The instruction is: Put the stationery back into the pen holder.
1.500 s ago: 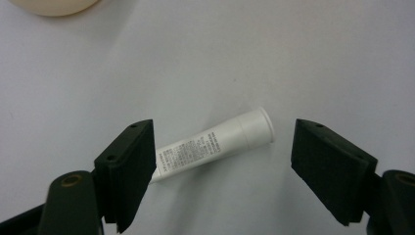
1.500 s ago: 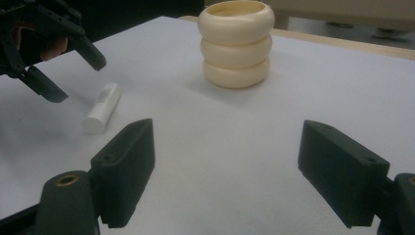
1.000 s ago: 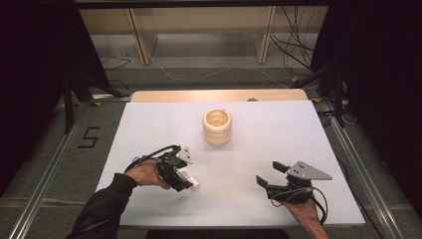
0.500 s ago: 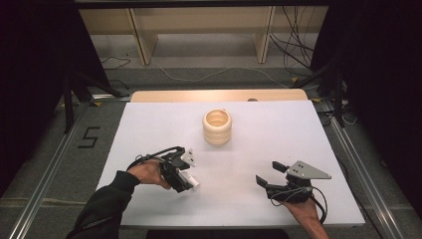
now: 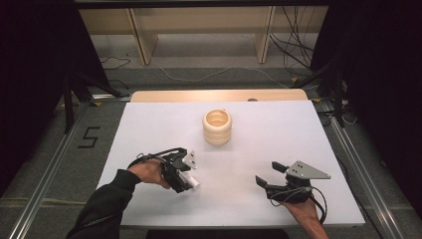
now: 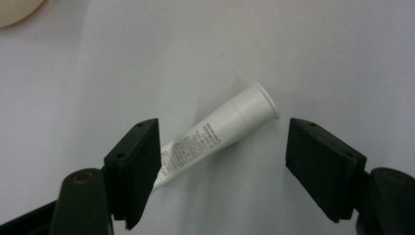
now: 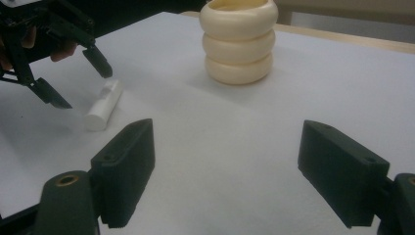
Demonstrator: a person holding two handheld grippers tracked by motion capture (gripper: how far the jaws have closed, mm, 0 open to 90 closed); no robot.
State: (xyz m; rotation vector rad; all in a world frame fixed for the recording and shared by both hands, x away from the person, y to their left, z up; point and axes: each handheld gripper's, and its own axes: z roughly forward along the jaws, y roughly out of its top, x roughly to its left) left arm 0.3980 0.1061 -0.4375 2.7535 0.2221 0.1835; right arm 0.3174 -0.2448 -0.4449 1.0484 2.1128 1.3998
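Two hand-held black two-jaw grippers, one dark sleeve

The left gripper [image 5: 186,181] and right gripper [image 5: 267,174] have blocky black jaws with small screw holes, trailing black cables, and grey three-cornered top plates.

bright, even overhead light, soft shadows, dark surroundings, slightly soft focus.

The tube [image 5: 190,182] lies on the table [image 5: 308,139], near-left of the holder [image 5: 217,126].

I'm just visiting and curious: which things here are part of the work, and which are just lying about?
In the work:
- tube, lying flat on the table
- left tongs, open, jaws closing in either side of the tube

Lying about:
- ribbed cup, standing apart
- right tongs, open, nothing between them
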